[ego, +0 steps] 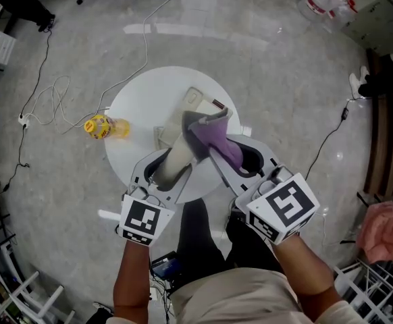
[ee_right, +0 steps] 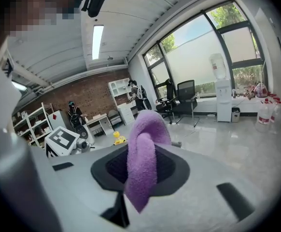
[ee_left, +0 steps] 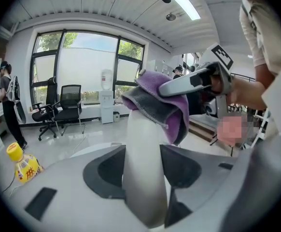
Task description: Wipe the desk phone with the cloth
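Note:
On the round white table (ego: 139,106) lies the cream desk phone base (ego: 198,104). Its cream handset (ego: 175,159) is lifted off the table and stands between the jaws of my left gripper (ego: 171,170), which is shut on it. In the left gripper view the handset (ee_left: 143,168) rises upright between the jaws of the left gripper (ee_left: 143,180). My right gripper (ego: 231,155) is shut on a purple and grey cloth (ego: 212,135). The cloth (ee_left: 161,104) drapes over the handset's upper end. From the right gripper (ee_right: 142,174) the cloth (ee_right: 143,161) hangs in a bunch.
A yellow bottle (ego: 102,127) lies at the table's left edge, also in the left gripper view (ee_left: 21,165). A white cable (ego: 53,101) runs across the floor at the left. A pink cloth (ego: 385,229) hangs on a rack at the right. Office chairs (ee_left: 63,111) stand by the windows.

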The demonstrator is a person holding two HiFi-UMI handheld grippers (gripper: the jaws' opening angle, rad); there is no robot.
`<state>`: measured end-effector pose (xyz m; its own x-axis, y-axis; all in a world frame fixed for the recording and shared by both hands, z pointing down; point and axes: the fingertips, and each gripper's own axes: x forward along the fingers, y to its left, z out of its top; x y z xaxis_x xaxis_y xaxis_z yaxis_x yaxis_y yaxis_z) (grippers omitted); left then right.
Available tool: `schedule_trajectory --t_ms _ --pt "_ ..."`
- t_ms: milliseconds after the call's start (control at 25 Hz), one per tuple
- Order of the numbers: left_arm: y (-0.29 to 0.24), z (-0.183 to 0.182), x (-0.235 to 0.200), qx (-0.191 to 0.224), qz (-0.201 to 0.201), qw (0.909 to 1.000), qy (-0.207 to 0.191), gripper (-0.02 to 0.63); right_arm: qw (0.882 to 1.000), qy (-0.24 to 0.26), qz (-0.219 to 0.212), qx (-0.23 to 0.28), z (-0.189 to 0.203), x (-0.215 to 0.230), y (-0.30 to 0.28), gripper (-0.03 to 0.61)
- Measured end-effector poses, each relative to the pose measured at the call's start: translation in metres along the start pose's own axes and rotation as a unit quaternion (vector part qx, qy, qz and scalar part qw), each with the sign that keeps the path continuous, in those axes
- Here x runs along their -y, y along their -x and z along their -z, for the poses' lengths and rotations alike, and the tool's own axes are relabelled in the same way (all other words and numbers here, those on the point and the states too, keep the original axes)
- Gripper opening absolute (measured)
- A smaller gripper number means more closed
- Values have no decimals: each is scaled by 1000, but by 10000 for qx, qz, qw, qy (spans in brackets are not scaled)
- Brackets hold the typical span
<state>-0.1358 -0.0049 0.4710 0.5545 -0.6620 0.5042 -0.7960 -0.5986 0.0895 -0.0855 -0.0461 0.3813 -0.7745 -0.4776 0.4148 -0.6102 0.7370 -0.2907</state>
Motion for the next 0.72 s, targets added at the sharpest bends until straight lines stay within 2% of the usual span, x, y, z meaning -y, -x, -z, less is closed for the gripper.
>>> schedule_trajectory --t_ms 280,720 --pt "-9 -3 -2 -38 -108 9999 -92 207 9996 38 206 204 -11 16 12 66" --pt "-52 19 -39 -459 -669 9964 -238 207 9849 -129 1109 1323 -71 78 88 66"
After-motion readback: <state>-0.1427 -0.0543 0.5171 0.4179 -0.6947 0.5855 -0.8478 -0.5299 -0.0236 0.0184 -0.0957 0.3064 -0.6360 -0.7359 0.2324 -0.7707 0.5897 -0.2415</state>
